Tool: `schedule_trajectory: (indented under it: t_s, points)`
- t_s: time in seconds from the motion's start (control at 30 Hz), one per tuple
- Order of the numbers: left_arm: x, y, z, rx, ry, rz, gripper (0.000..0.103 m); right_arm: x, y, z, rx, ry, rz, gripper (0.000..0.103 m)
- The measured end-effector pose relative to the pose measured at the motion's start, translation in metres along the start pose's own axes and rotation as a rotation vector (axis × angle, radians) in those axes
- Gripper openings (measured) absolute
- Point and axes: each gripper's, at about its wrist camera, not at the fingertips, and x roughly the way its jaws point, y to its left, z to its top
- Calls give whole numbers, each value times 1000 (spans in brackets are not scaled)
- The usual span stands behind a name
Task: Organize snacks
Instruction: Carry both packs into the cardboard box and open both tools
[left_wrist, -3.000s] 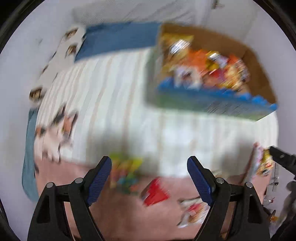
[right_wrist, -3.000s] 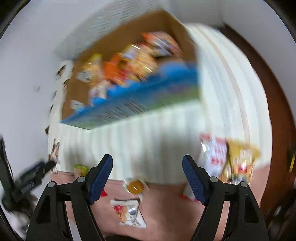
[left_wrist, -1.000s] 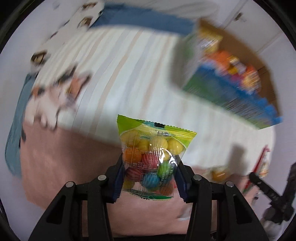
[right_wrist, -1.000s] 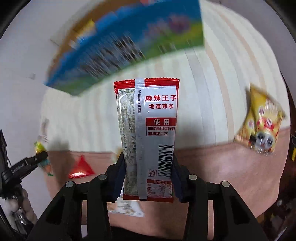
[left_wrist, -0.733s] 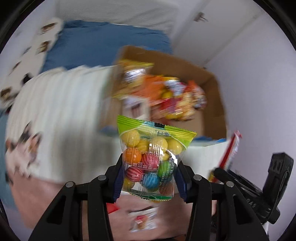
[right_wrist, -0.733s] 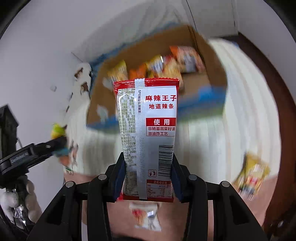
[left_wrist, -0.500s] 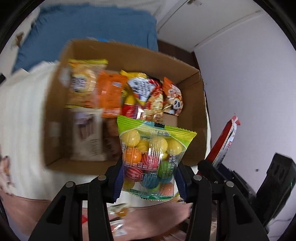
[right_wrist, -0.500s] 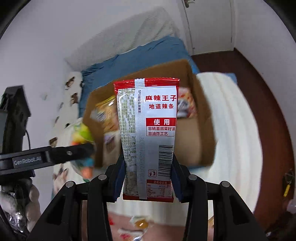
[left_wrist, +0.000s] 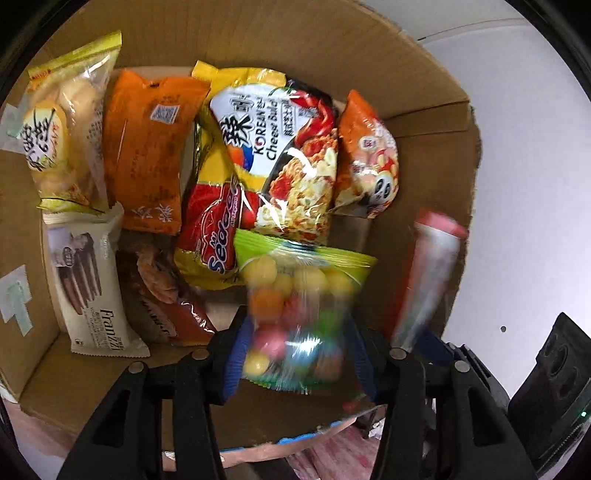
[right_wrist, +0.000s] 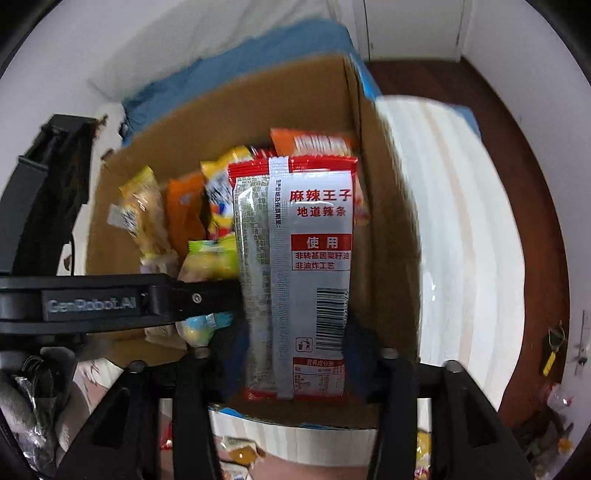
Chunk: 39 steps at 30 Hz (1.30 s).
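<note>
My left gripper (left_wrist: 295, 354) is shut on a clear bag of coloured gumballs (left_wrist: 295, 314) with a green top, held over the near right part of the open cardboard box (left_wrist: 424, 88). My right gripper (right_wrist: 291, 365) is shut on a red and silver spicy strip packet (right_wrist: 295, 273), held upright over the same box (right_wrist: 258, 99) by its right wall. The packet also shows in the left wrist view (left_wrist: 428, 280), just right of the gumball bag. The left gripper crosses the right wrist view (right_wrist: 122, 302) with the gumball bag (right_wrist: 210, 258).
The box holds several snacks: a noodle pack (left_wrist: 280, 147), an orange bag (left_wrist: 147, 147), a panda bag (left_wrist: 369, 155), a bread bag (left_wrist: 62, 125) and a Franzzi wafer pack (left_wrist: 88, 280). The box sits on a striped white blanket (right_wrist: 454, 240). Loose snacks (right_wrist: 240, 452) lie in front.
Both grippers picked up their snacks from the bed and carried them forward over the box. Now they hang lower and closer inside the box opening, side by side.
</note>
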Motion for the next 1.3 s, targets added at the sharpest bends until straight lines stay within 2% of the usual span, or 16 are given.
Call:
schedule_trajectory:
  t_s: [0.03,0.1,0.27,0.4,0.5,0.7,0.87,0.97,1.3]
  points:
    - [1,1,0,3,-4,9,54,1,-1,-1,-1,-3,-15,74]
    - [0,3,0,10,-16,21,66,3,-2,-4,-1,3,-16,74]
    - [-10,4,-4,19,-45,41,67,0,-3,-8,6,2,-16,75]
    - [-27,1,-16,67,-102,109,68,-5,-1,-12,9,-15,1,89]
    - [-47,1,-33,118,-193,204,89,-12,4,-18,-4,-48,-35,97]
    - [-81,2,-63,194,-361,353,92,-27,7,-36,-5,-113,-55,97]
    - [-97,8,-91,215,-473,417,92,-38,12,-53,-23,-172,-83,98]
    - [-104,9,-106,211,-548,441,92,-49,15,-65,-27,-209,-84,98]
    - [-128,9,-164,216,-686,437,92,-96,31,-107,-67,-337,-81,99]
